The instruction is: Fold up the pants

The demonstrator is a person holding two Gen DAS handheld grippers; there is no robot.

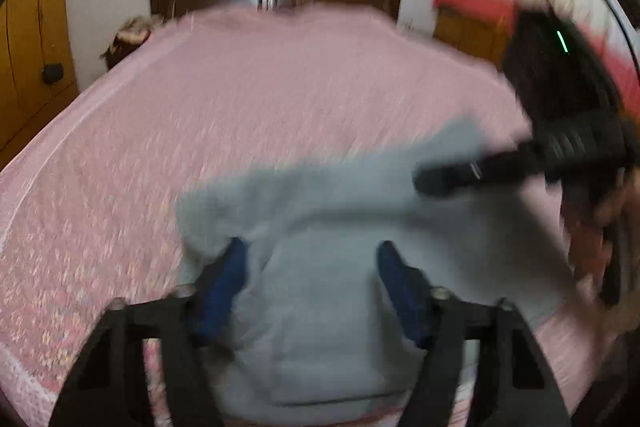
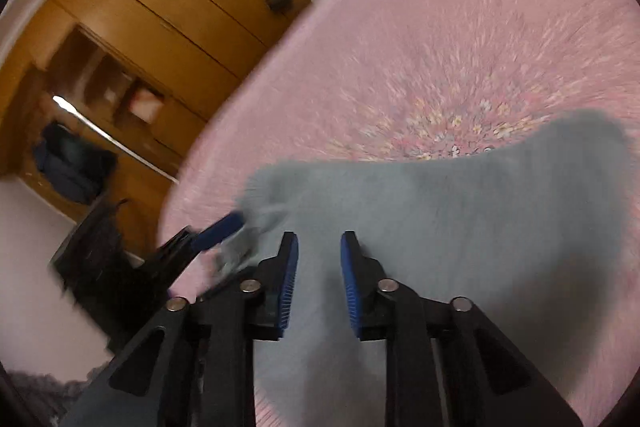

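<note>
Near the bed's (image 1: 120, 131) foot edge, soft, light pants (image 1: 320, 307); both grippers' (image 1: 312, 283) (image 2: 319, 279) jaws spread; best pinched at a hem corner

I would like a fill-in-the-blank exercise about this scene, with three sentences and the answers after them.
1. The grey pants lie on a bedspread whose colour is ____.
2. The fingers of the left gripper stand apart with nothing between them, so this gripper is ____.
3. In the right wrist view, the wardrobe beside the bed is made of ____.

Missing words: pink; open; wood
</note>
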